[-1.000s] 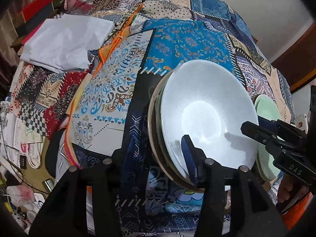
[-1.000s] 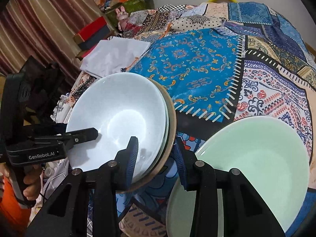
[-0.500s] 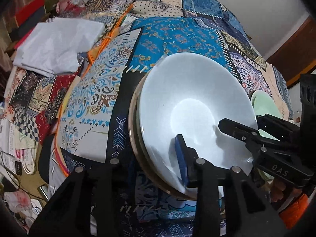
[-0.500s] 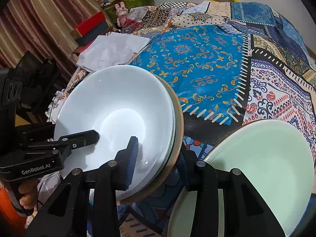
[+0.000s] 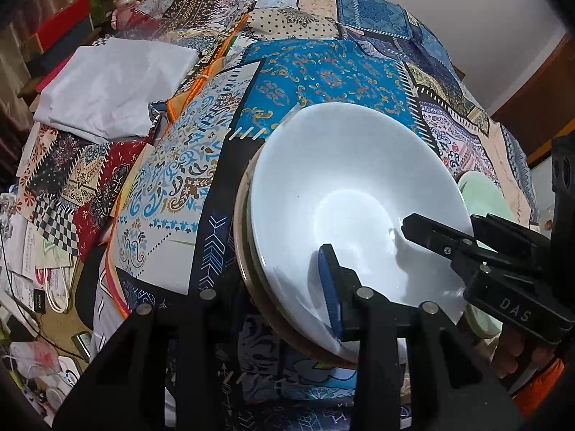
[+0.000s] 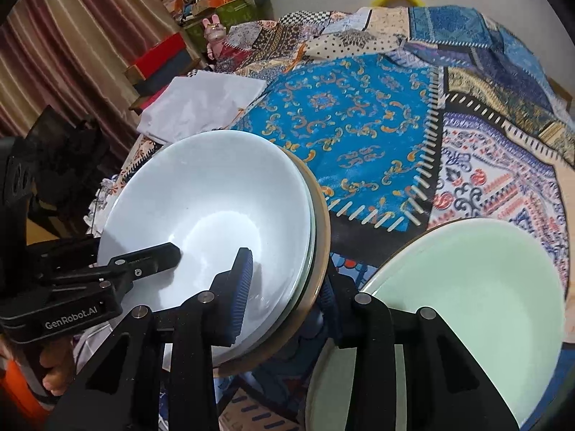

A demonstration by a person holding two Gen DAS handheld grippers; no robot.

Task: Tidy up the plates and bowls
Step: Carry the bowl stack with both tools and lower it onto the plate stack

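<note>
A stack of dishes, with a white bowl on top and a tan plate at the bottom, is tilted over the patchwork cloth. My left gripper is shut on the stack's near rim, one blue pad inside the bowl and the other finger under the stack. My right gripper is shut on the rim at the other side, also with one pad inside the bowl. A pale green bowl lies on another dish to the right.
A folded white cloth lies at the far left of the patchwork cloth. A pink bunny figure stands at the back. Papers and cables litter the floor to the left. A hand holds the left gripper.
The left jaws have narrowed onto the stack's rim. The white bowl now fills more of both views. The right gripper keeps its grip.
</note>
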